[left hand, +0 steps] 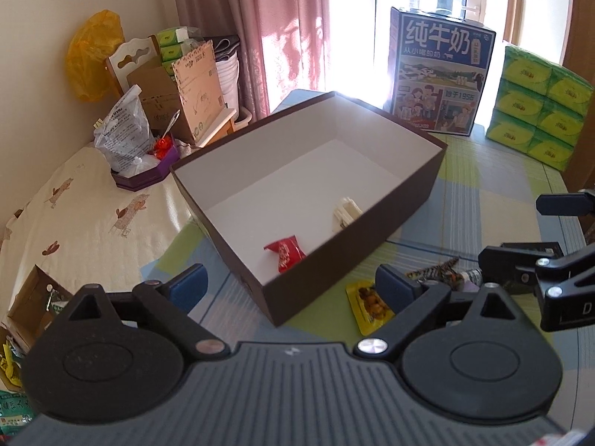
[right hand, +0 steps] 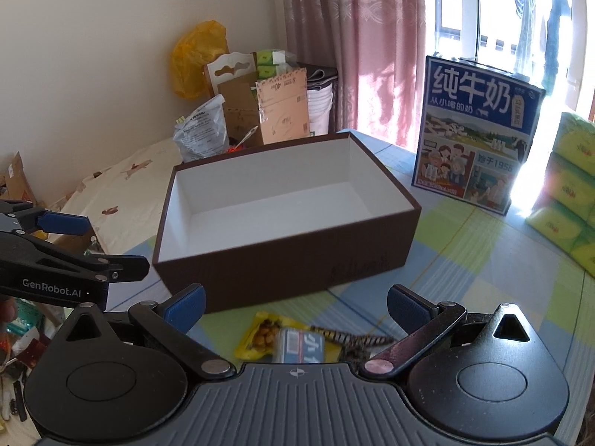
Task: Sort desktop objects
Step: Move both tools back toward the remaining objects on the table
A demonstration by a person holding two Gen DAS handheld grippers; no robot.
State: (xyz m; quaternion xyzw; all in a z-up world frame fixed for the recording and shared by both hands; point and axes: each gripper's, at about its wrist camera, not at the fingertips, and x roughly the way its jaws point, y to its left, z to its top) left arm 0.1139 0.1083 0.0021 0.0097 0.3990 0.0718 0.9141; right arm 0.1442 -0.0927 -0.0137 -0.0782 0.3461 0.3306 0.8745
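Snacks (right hand: 293, 338) are lying before the brown box (right hand: 282, 271), possibly three packets; both claws, left claw (left hand: 293, 290) and right claw (right hand: 295, 306), are gaping empty.

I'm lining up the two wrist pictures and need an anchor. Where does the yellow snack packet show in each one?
Left wrist: yellow snack packet lower right of centre, on the tablecloth in front of the brown box, partly behind a finger.
Right wrist: the packet sits bottom centre, below the box, partly under a blue-and-white packet.
Shared landmark: the blue milk carton behind the box.
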